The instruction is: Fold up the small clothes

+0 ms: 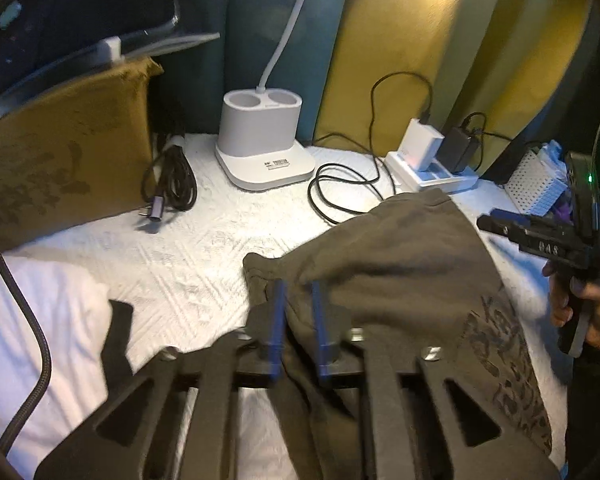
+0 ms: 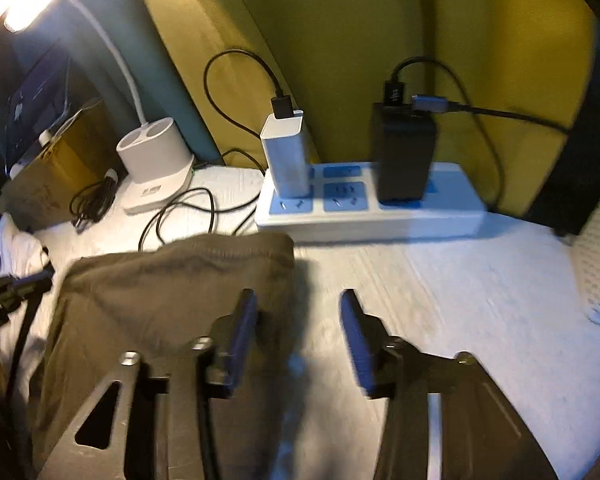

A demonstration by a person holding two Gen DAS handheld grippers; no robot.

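The olive garment (image 1: 400, 264) is laid folded at 3 o'clock of the left gripper (image 1: 298, 320); both it and the right gripper (image 2: 300, 332) are parted, nothing clamped; more folding is likely left.

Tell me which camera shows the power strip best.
The right wrist view: the power strip sits close and central, sockets and both chargers clear. The left wrist view shows it only small and distant, behind the olive garment.

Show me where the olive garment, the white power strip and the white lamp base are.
olive garment (image 1: 400, 264): left wrist view, on its upper folded panel.
white power strip (image 2: 380, 224): right wrist view, on its front side wall.
white lamp base (image 1: 260, 128): left wrist view, on its front face.
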